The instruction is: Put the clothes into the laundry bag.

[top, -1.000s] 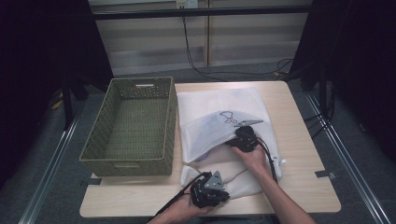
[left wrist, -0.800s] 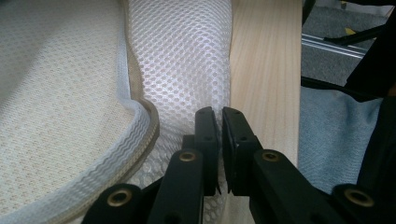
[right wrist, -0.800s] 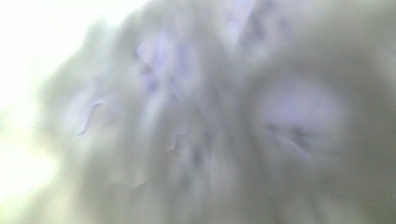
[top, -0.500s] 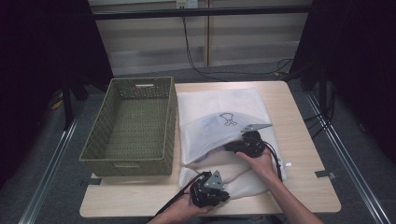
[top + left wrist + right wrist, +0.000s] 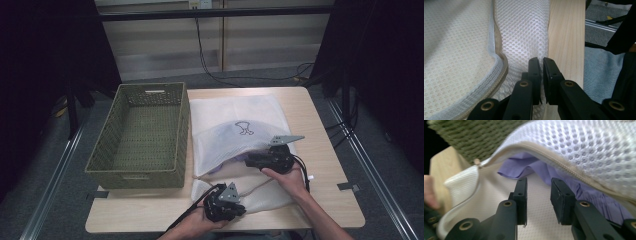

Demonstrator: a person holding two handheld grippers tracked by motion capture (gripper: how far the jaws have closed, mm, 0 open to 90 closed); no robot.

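My left gripper [image 5: 223, 201] at lower centre pinching the mesh laundry bag's [image 5: 235, 112] near flap, my right gripper [image 5: 538, 195] just been opening, jaws apart before the purple garment [image 5: 529, 167] at the bag mouth

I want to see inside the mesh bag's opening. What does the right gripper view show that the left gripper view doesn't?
Right gripper view: lilac cloth inside the zipper opening, a corner of the green basket, and the right gripper with parted jaws that have just been opening, nothing between them. Left gripper view: the left gripper shut on a fold of mesh, plus the floor. Both: white mesh bag and wooden table.
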